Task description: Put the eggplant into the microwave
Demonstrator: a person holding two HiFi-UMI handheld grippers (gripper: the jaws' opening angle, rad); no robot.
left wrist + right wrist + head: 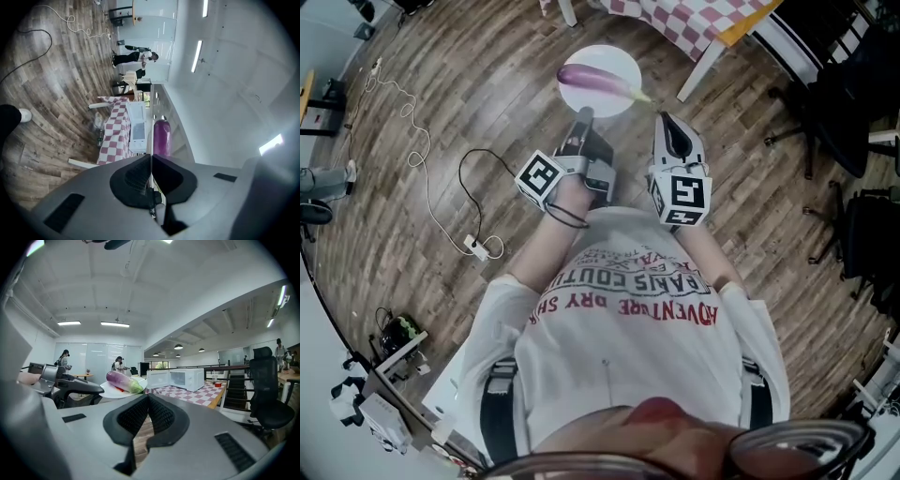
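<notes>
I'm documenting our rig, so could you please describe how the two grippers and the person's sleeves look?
Both the left gripper and right gripper have grey bodies with black ribbed pads. Each carries a cube with black-and-white square markers. A thin black cord loops by the left wrist. The T-shirt is white, short-sleeved, with red lettering.

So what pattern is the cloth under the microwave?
Red-and-white checked tablecloth, clearest in the right gripper view.
</notes>
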